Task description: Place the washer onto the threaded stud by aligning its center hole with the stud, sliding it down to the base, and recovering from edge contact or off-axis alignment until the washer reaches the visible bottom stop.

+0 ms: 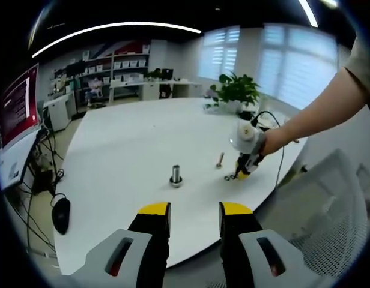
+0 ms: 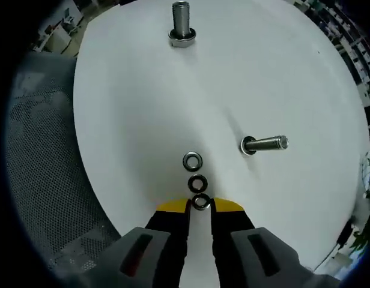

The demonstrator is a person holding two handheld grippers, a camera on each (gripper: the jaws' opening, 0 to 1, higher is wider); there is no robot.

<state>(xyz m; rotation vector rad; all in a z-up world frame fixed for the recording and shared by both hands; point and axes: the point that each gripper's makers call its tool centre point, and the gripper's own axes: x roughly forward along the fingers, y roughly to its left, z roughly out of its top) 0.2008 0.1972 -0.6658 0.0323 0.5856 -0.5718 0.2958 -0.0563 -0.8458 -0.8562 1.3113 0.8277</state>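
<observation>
An upright threaded stud with a wide base stands on the white round table. Three dark washers lie in a row near the table edge. The nearest washer sits between the yellow tips of my right gripper, whose jaws press on both its sides. The two other washers lie just beyond it. In the left gripper view the right gripper, held by a person's hand, points down at the washers. My left gripper hovers open at the near table edge, holding nothing.
A second bolt stands tilted beside the washers. A grey mesh chair is at the table edge. A mouse, cables and a monitor are to the left; a potted plant stands at the far edge.
</observation>
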